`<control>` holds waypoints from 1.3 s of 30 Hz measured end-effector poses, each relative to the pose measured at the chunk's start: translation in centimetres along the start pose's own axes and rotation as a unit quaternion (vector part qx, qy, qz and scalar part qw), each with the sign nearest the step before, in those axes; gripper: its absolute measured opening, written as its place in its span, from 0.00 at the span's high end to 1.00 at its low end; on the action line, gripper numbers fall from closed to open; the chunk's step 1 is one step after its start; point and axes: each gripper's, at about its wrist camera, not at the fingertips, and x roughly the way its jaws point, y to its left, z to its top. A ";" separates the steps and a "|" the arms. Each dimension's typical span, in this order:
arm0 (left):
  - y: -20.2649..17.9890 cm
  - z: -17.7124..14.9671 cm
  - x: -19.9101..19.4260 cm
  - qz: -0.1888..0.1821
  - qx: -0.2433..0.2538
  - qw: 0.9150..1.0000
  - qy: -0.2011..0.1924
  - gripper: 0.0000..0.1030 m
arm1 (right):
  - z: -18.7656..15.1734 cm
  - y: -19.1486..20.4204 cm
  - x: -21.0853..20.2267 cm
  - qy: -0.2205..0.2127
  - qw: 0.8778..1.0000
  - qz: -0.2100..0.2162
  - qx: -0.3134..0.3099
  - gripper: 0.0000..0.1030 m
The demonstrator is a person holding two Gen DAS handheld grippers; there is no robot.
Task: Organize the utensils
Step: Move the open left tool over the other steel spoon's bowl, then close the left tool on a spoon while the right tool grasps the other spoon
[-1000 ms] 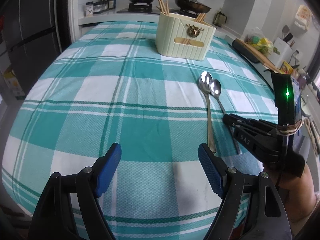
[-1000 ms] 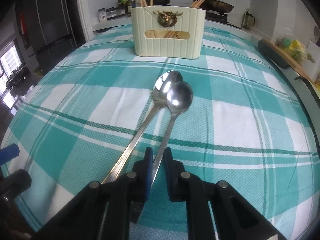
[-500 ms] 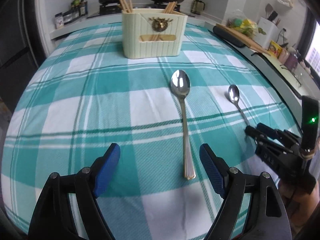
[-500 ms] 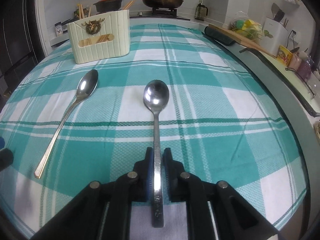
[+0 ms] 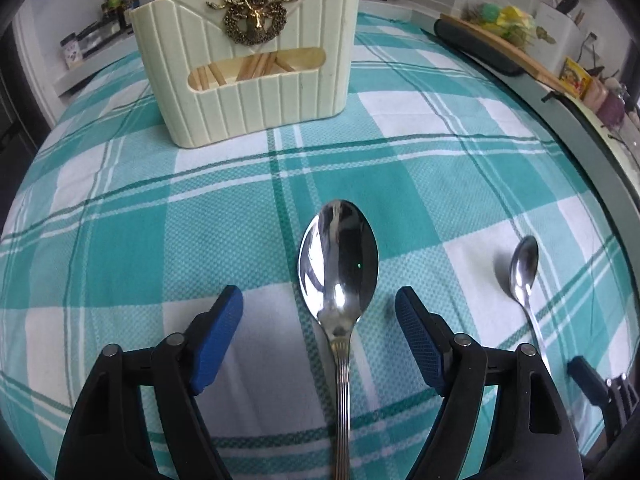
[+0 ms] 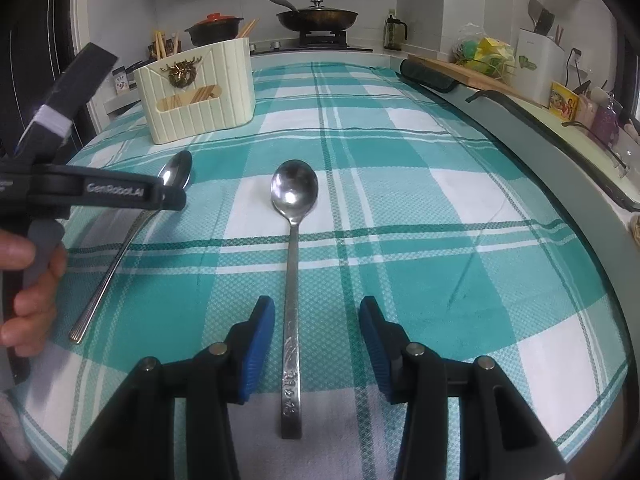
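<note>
Two steel spoons lie on the teal checked cloth. The ridged-handle spoon (image 5: 339, 264) runs between the blue pads of my left gripper (image 5: 319, 310), whose jaws are closing without touching it. The flat-handle spoon (image 6: 294, 216) lies between the pads of my right gripper (image 6: 317, 320), whose jaws are opening and clear of it. The same flat-handle spoon (image 5: 524, 268) shows at the right of the left wrist view, and the ridged-handle spoon (image 6: 120, 248) at the left of the right wrist view, under the left gripper's body. A cream utensil holder (image 5: 248, 60) with chopsticks stands beyond.
The cloth-covered table (image 6: 420, 152) ends at a grey rim (image 6: 560, 184) on the right. Behind it a counter holds a wok (image 6: 316, 16), a pot (image 6: 216, 28) and a kettle (image 6: 394, 32). A hand (image 6: 28, 288) grips the left tool.
The right gripper dragged the flat-handle spoon away from the other one, then let go and opened. The left gripper moved over the ridged-handle spoon and closer to the holder, its jaws narrowing.
</note>
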 end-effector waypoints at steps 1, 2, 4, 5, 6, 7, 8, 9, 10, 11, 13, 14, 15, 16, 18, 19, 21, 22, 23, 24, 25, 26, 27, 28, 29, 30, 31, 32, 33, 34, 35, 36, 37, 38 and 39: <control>-0.1 0.0 0.0 0.004 0.003 1.000 -0.006 0.42 | -0.1 0.0 0.0 -0.002 1.000 0.000 -0.001 0.56; -0.3 0.0 0.0 0.007 0.008 1.000 -0.012 0.57 | -0.1 0.0 0.0 -0.003 1.000 0.000 -0.002 0.56; -0.2 -0.2 -0.1 0.008 0.012 1.000 -0.018 0.61 | -0.2 -0.1 -0.1 -0.005 1.000 0.001 -0.002 0.56; -0.1 -0.4 -0.3 0.007 0.012 1.000 -0.021 0.61 | -0.2 -0.1 -0.1 -0.006 1.000 0.002 -0.001 0.56; 0.0 -0.6 -0.4 0.010 0.013 1.000 -0.022 0.61 | -0.2 -0.1 -0.1 -0.006 1.000 0.003 -0.001 0.56; 0.3 -0.9 -0.7 0.012 0.013 1.000 -0.022 0.61 | -0.3 -0.1 -0.1 -0.007 1.000 0.003 -0.001 0.56; 0.6 -1.3 -1.0 0.011 0.012 1.000 -0.022 0.61 | -0.3 -0.1 -0.1 -0.008 1.000 0.003 -0.002 0.56; 1.1 -1.8 -1.4 0.010 0.013 1.000 -0.022 0.61 | -0.3 -0.2 -0.2 -0.008 1.000 0.004 -0.002 0.56; 1.5 -2.3 -1.8 0.013 0.015 1.000 -0.024 0.61 | -0.3 -0.2 -0.2 -0.009 1.000 0.005 -0.002 0.56; 2.1 -2.8 -2.2 0.017 0.017 0.999 -0.024 0.62 | -0.3 -0.2 -0.2 -0.009 1.000 0.006 -0.001 0.56; 3.3 -3.6 -3.0 0.014 0.015 1.000 -0.022 0.62 | -0.4 -0.4 -0.3 -0.011 1.000 0.008 0.000 0.56; 4.0 -4.0 -3.4 0.017 0.014 1.000 -0.020 0.62 | -0.5 -0.3 -0.3 -0.011 1.000 0.008 0.000 0.56; 4.6 -4.5 -3.7 0.025 0.015 0.999 -0.017 0.65 | -0.4 -0.3 -0.2 -0.011 1.000 0.007 -0.001 0.56; 5.1 -5.0 -4.0 0.035 0.017 0.999 -0.014 0.71 | -0.4 -0.3 -0.2 -0.011 1.000 0.007 -0.001 0.56; 6.3 -5.7 -4.4 0.040 0.014 0.999 -0.013 0.82 | -0.4 -0.3 -0.2 -0.011 1.000 0.006 -0.002 0.56; 6.8 -6.0 -4.6 0.038 0.006 0.999 -0.012 0.82 | -0.4 -0.3 -0.2 -0.011 1.000 0.006 -0.003 0.56; 7.6 -6.3 -4.9 0.021 -0.009 1.000 -0.013 0.78 | -0.4 -0.2 -0.2 -0.011 1.000 0.005 -0.004 0.55; 7.8 -6.5 -5.0 0.015 -0.016 1.000 -0.012 0.73 | -0.4 -0.2 -0.2 -0.010 1.000 0.005 -0.006 0.54; 7.9 -6.6 -5.1 0.012 -0.024 1.000 -0.012 0.59 | -0.4 -0.1 -0.2 -0.009 1.000 0.005 -0.008 0.53; 8.1 -6.9 -5.4 0.010 -0.034 0.999 -0.016 0.45 | -0.4 -0.1 -0.2 -0.008 1.000 0.005 -0.009 0.53; 8.2 -7.2 -5.8 0.005 -0.042 0.999 -0.021 0.39 | -0.3 -0.1 -0.2 -0.006 1.000 0.005 -0.009 0.53; 8.3 -7.5 -6.2 -0.003 -0.049 0.998 -0.026 0.33 | -0.3 -0.2 -0.2 -0.004 1.000 0.008 -0.008 0.53; 8.3 -7.7 -6.6 -0.012 -0.054 0.998 -0.030 0.32 | -0.2 -0.3 -0.2 -0.001 1.000 0.013 -0.006 0.52; 8.2 -7.9 -6.8 -0.019 -0.057 0.998 -0.030 0.31 | -0.2 -0.5 -0.3 0.001 1.000 0.015 -0.005 0.51; 8.0 -8.0 -6.9 -0.024 -0.060 0.997 -0.030 0.29 | -0.2 -0.7 -0.3 0.004 1.000 0.015 -0.002 0.49; 7.8 -8.0 -6.9 -0.027 -0.061 0.997 -0.029 0.26 | -0.2 -0.9 -0.4 0.004 1.000 0.014 0.000 0.48; 7.5 -7.9 -6.9 -0.025 -0.062 0.997 -0.029 0.24 | -0.3 -1.0 -0.5 0.004 1.000 0.013 0.000 0.48; 7.1 -7.8 -6.7 -0.018 -0.061 0.998 -0.029 0.22 | -0.4 -1.0 -0.6 0.005 1.000 0.011 -0.003 0.48; 6.7 -7.6 -6.4 -0.007 -0.062 0.998 -0.027 0.21 | -0.3 -0.9 -0.6 0.007 1.000 0.009 -0.007 0.48; 6.5 -7.5 -6.1 0.006 -0.065 0.998 -0.023 0.21 | -0.3 -0.9 -0.6 0.009 1.000 0.009 -0.011 0.48; 6.4 -7.3 -5.6 0.020 -0.072 0.997 -0.017 0.21 | -0.1 -0.8 -0.6 0.012 1.000 0.011 -0.014 0.48; 6.4 -7.1 -5.1 0.030 -0.081 0.996 -0.010 0.21 | 0.1 -0.9 -0.6 0.013 1.000 0.016 -0.015 0.48; 6.5 -7.1 -4.8 0.037 -0.090 0.995 -0.005 0.21 | 0.4 -1.0 -0.6 0.013 1.000 0.018 -0.015 0.48; 6.6 -7.0 -4.6 0.043 -0.098 0.994 -0.002 0.21 | 0.7 -1.1 -0.7 0.012 1.000 0.017 -0.016 0.48; 6.5 -6.9 -4.4 0.052 -0.099 0.994 -0.003 0.21 | 1.0 -1.4 -0.8 0.011 1.000 0.017 -0.015 0.48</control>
